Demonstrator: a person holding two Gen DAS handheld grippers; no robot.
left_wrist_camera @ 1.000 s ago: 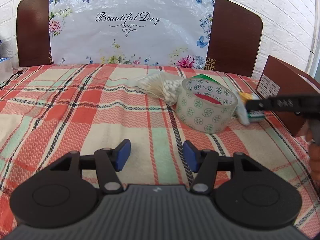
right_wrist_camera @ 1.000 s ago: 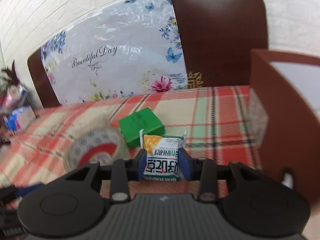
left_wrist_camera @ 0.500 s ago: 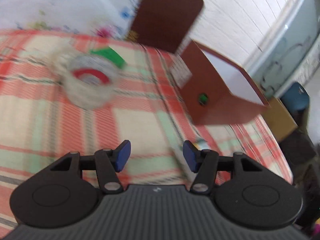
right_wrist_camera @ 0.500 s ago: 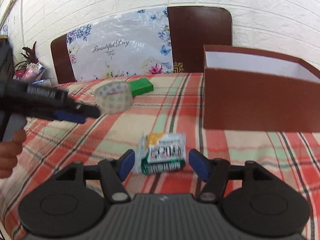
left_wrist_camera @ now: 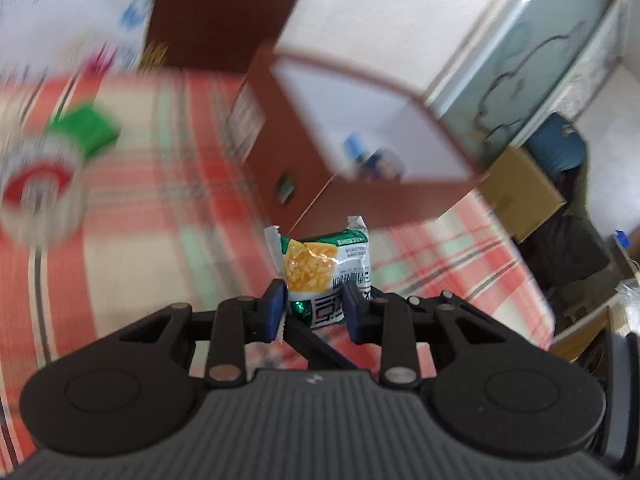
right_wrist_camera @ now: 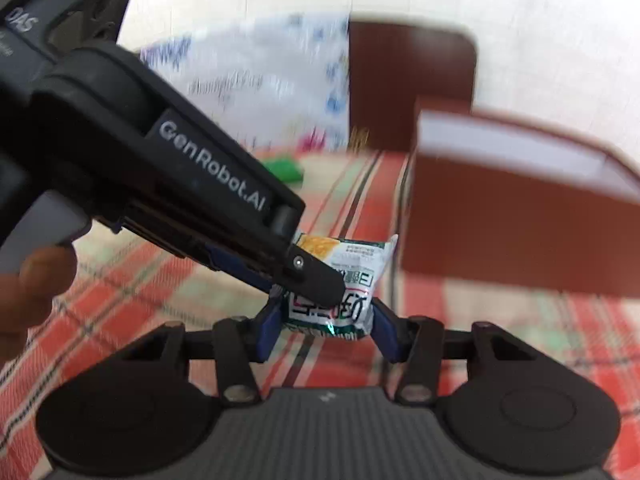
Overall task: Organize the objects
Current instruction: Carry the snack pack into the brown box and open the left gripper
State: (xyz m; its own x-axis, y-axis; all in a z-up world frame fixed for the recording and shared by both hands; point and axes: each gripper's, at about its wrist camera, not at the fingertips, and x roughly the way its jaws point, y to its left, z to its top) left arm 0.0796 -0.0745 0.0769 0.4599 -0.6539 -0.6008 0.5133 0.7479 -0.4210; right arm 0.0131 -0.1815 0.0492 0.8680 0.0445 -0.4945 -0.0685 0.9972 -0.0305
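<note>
The left claw (left_wrist_camera: 314, 308) is clamped on a small snack packet (left_wrist_camera: 326, 264), its blue pads (left_wrist_camera: 276, 308) pressing the packet's lower end from both sides while the yellow-and-green printed face stands up above them. In the right wrist view the same packet (right_wrist_camera: 340, 284) sits between the right claw's (right_wrist_camera: 326, 326) blue fingers (right_wrist_camera: 267, 328). These fingers are set only a little wider than the packet, and the frames do not show whether they press on it. The left claw reaches in from the upper left and covers part of the packet's face, with a hand (right_wrist_camera: 28, 292) at the left edge of that view.

The packet is held over a bed covered by a red, cream and green plaid cloth (left_wrist_camera: 160, 208), just in front of an open brown cardboard box (left_wrist_camera: 360, 196) with a white inside. Something blue and white (left_wrist_camera: 372, 158) lies inside the box, too blurred to name. Towards the cloth's far left, a green box (left_wrist_camera: 86, 130) lies just behind a roll of clear tape (left_wrist_camera: 38, 192), both heavily blurred. A dark brown headboard (right_wrist_camera: 408, 84) rises beyond the bed.
</note>
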